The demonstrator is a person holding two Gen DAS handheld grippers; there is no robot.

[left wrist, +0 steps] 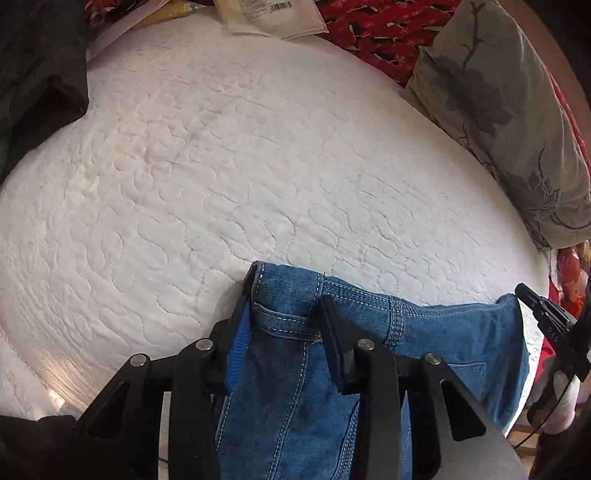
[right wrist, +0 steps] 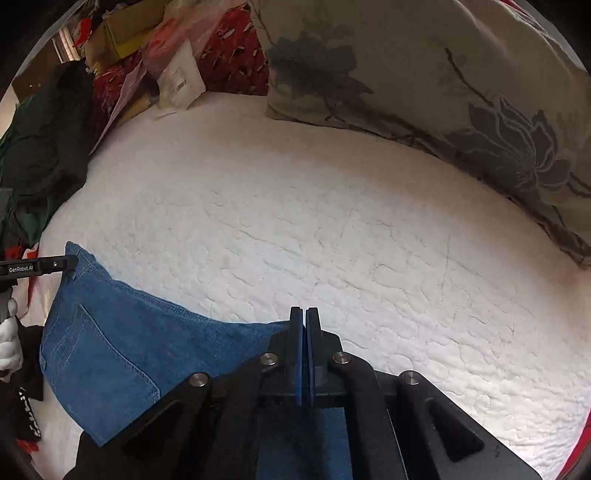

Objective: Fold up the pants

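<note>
1. The left hand-held gripper (left wrist: 286, 295) points steeply down and is partly closed on the waistband of the blue jeans (left wrist: 295, 387); the fabric sits between its two fingers, by a belt loop, and the pads appear to press on it.
2. The right hand-held gripper (right wrist: 304, 317) has its two blue-padded fingers brought fully together. The other end of the waistband runs into them from the left, and denim shows just below them, so it looks pinched there, though the pinched edge itself is hidden.
3. The jeans hang between the two hand-held grippers, waistband stretched across and the legs dropping below both, out of view.
4. Ahead of both hand-held grippers lies the white quilted mattress (left wrist: 240, 166), bare in the middle.
5. A grey floral pillow (right wrist: 443, 85) lies beyond and to the right of the right hand-held gripper.
6. Dark green clothing (right wrist: 44, 147) sits far left of it, with a red patterned cloth (left wrist: 388, 29) and paper packets (right wrist: 181, 79) at the far edge.
7. A white-gloved hand (right wrist: 9, 347) holds the left hand-held gripper's handle.
</note>
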